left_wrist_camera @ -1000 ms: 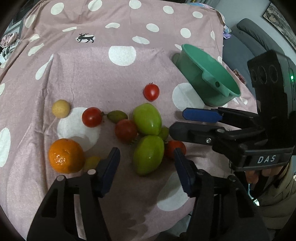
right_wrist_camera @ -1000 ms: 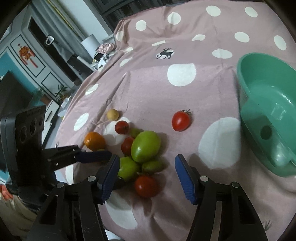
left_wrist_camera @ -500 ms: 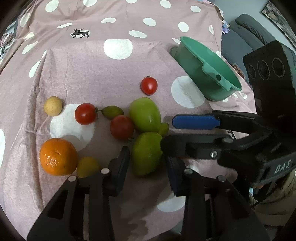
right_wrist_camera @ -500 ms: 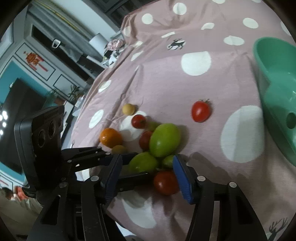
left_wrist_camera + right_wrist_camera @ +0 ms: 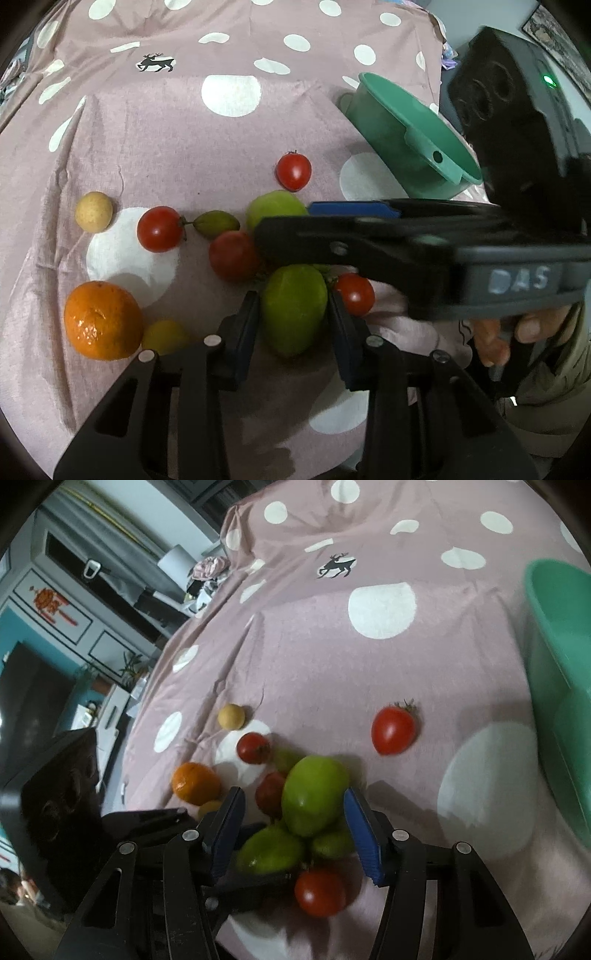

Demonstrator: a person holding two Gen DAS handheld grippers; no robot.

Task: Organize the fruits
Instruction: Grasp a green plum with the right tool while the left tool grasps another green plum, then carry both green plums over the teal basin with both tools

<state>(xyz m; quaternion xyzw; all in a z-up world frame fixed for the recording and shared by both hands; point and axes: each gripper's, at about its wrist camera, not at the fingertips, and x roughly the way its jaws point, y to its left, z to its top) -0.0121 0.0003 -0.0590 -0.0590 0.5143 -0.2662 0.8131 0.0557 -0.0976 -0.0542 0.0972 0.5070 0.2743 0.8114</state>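
Pink dotted bedspread [image 5: 155,140] carries scattered fruit; the left gripper [image 5: 291,325], just closed, pinches the nearer green fruit [image 5: 293,310] near the bed's front edge. The right gripper [image 5: 291,823] straddles the larger green fruit [image 5: 314,797], jaws apart. Next, lifting toward the green plastic bowl [image 5: 413,136] seems due.

Both wrist views look steeply down, close — sharing the fruit pile [image 5: 258,266] from opposite sides.

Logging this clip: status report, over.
Left gripper jaws just closed on near green fruit. Right gripper jaws closing astride far green fruit, not gripping yet. Red tomato crowds left jaws.
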